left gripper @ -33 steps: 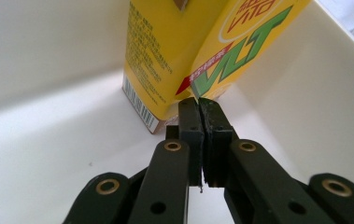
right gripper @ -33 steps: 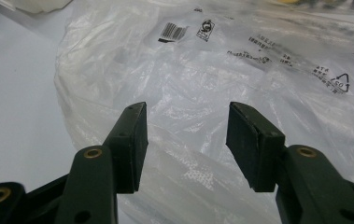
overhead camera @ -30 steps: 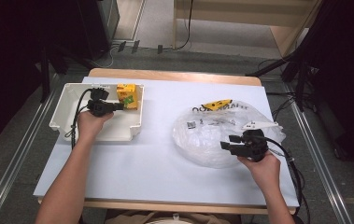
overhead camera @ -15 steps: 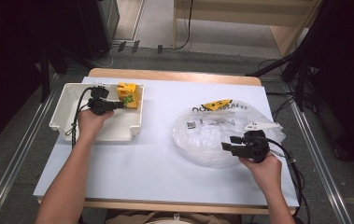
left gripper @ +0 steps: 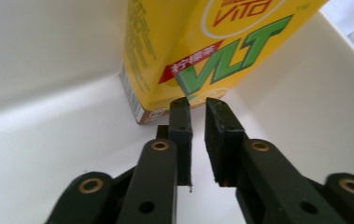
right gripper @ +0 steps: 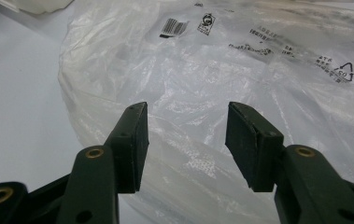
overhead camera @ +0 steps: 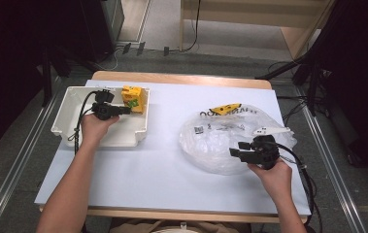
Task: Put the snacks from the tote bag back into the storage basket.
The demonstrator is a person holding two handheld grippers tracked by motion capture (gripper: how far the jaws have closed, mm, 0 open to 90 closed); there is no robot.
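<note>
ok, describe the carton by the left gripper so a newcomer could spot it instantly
Start at the white tray on the table's left side. In its far right corner stands a yellow drink carton, just ahead of the left gripper. It is the one bright yellow box in the tray, with green VLT lettering and a red band on its face.

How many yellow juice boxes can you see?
1. The yellow cardboard drink carton stands in the far right corner of the white plastic tub, just ahead of the left gripper. More could be hidden inside the crinkly clear plastic bag on the right.
</note>
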